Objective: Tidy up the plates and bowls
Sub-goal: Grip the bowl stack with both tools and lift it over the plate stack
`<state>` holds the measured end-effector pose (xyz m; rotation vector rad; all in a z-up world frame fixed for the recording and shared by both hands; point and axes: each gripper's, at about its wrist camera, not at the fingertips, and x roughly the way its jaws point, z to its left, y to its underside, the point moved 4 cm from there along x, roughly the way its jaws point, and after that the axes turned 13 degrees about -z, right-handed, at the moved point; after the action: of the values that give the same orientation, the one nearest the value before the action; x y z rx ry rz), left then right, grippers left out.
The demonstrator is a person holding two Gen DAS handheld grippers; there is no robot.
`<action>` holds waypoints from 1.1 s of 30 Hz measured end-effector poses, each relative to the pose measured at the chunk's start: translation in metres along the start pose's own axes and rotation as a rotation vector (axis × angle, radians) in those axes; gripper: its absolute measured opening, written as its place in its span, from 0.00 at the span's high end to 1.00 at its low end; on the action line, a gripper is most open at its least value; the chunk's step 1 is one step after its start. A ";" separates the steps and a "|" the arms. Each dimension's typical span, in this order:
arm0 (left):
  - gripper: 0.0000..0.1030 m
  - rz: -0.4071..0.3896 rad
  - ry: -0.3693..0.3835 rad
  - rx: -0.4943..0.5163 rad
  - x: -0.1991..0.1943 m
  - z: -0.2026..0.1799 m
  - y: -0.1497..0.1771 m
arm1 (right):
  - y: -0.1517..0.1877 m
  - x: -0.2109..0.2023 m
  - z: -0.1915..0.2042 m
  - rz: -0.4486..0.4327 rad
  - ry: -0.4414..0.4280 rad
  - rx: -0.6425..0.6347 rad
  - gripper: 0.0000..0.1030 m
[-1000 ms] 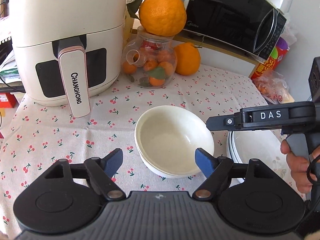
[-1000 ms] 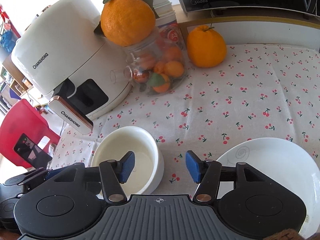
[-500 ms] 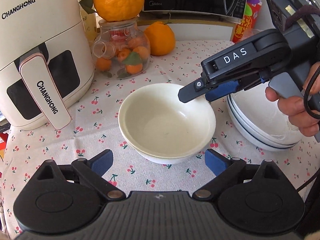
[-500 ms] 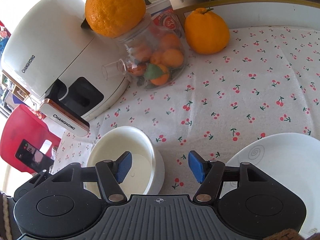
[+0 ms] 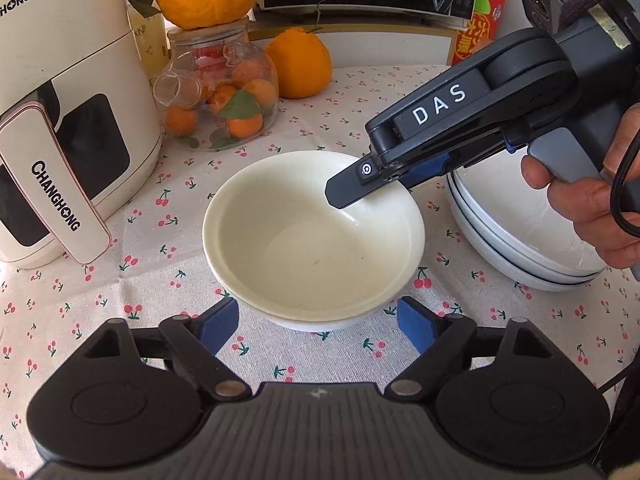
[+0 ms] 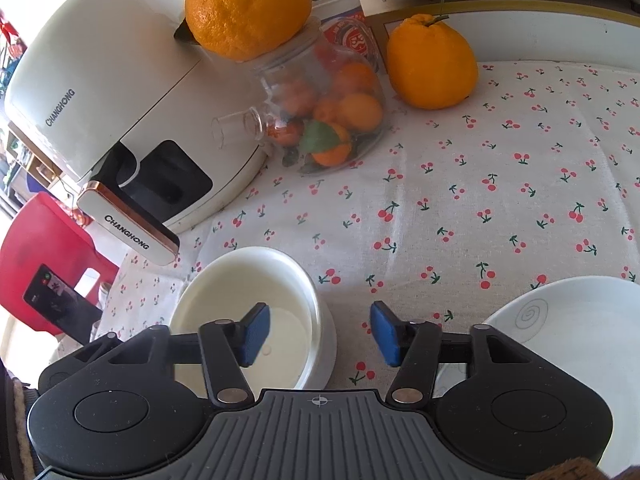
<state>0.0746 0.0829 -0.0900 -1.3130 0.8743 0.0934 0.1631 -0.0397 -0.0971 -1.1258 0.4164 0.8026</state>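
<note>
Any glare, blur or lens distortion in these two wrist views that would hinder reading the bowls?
Left wrist: sharp, daylit; fisheye bends the air fryer; cream bowl evenly lit, faint sheen. Right wrist: sharp; upper-left corner overexposed; white bowl bright but its spiral mark stays legible.

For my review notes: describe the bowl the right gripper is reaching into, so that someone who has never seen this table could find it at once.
Start at the white Changhong air fryer on the cherry-print tablecloth. Just in front of its handle sits the cream bowl, between the fryer and a stack of white bowls. Unlike that blue-lined stack, it is smaller and plain cream, with one finger of the closing right gripper over its rim.
</note>
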 end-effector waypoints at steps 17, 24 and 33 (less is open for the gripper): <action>0.26 -0.196 0.066 -0.010 -0.037 -0.038 -0.049 | -0.015 -0.061 -0.005 -0.114 0.039 -0.086 0.78; 0.26 -0.215 0.172 -0.022 -0.024 -0.077 -0.065 | -0.021 -0.112 -0.042 -0.174 0.088 -0.044 0.77; 0.26 -0.162 0.252 0.002 0.007 -0.118 -0.059 | 0.001 -0.138 -0.094 -0.148 0.183 -0.018 0.77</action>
<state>0.0509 -0.0398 -0.0463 -1.4080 0.9752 -0.2047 0.0803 -0.1744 -0.0428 -1.2371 0.4729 0.5766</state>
